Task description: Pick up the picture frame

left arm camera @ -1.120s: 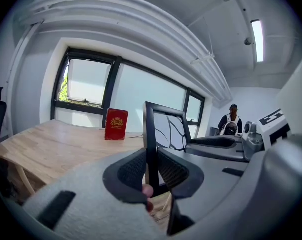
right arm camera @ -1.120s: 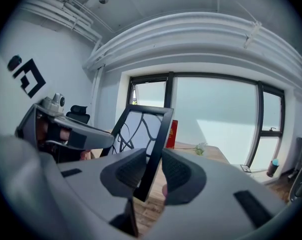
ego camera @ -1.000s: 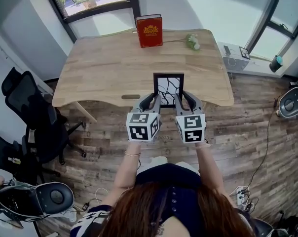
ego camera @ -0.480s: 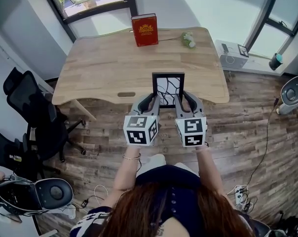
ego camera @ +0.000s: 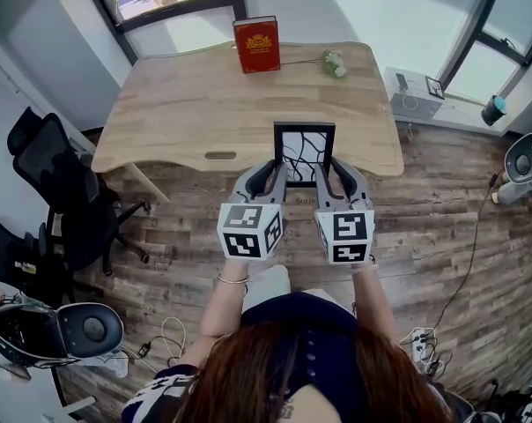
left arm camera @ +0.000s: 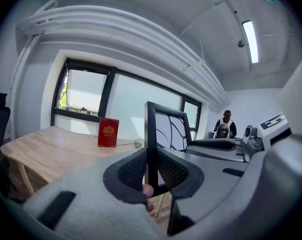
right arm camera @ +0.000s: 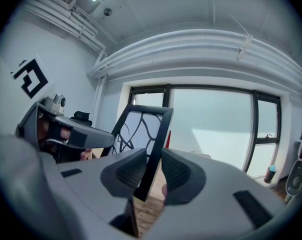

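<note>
The picture frame (ego camera: 304,152) is black, with a white sheet of black branching lines. It hangs upright in the air over the front edge of the wooden desk (ego camera: 187,104). My left gripper (ego camera: 275,174) is shut on the frame's left edge and my right gripper (ego camera: 335,174) is shut on its right edge. In the left gripper view the frame's (left arm camera: 166,126) left bar is pinched between the ribbed pads (left arm camera: 133,170). In the right gripper view the frame's (right arm camera: 143,126) right bar runs tilted between the pads (right arm camera: 176,171).
A red book (ego camera: 256,44) stands at the desk's far edge, with a small flower sprig (ego camera: 334,63) to its right. A black office chair (ego camera: 55,183) stands left of the desk. A person (left arm camera: 226,126) stands far off in the left gripper view. Cables lie on the wooden floor (ego camera: 442,236).
Both grippers have risen with the frame held between them, and it now looks slightly larger and higher over the desk's front edge. The grips have not changed.
</note>
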{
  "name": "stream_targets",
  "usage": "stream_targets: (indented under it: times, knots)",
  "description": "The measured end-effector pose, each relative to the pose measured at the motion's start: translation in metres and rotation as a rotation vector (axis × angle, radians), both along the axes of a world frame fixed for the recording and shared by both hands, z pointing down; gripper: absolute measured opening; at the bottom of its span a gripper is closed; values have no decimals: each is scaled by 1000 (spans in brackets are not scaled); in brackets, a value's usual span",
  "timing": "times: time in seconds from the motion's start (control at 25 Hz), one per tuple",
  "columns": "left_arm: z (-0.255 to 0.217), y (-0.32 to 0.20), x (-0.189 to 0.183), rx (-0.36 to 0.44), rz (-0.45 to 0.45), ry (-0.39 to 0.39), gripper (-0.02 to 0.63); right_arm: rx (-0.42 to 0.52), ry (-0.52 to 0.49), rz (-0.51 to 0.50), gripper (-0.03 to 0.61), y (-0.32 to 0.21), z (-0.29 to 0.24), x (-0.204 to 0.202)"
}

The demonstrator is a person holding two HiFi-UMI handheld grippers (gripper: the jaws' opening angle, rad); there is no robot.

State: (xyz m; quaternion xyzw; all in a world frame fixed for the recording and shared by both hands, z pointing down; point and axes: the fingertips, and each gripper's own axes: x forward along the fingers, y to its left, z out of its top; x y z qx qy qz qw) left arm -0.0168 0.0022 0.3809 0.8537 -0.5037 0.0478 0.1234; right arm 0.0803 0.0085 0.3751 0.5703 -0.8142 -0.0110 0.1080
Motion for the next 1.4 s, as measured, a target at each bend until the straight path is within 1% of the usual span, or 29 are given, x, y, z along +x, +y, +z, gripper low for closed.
stream_targets:
  times: [0.88,1.4]
  knots:
    - [-37,64,24,76,-8,-17,82,90,-45,-14,89,64,-34,25]
    - [-40,75,31,83,-6,-23,81,96,-61,-12,86,74,-36,32]
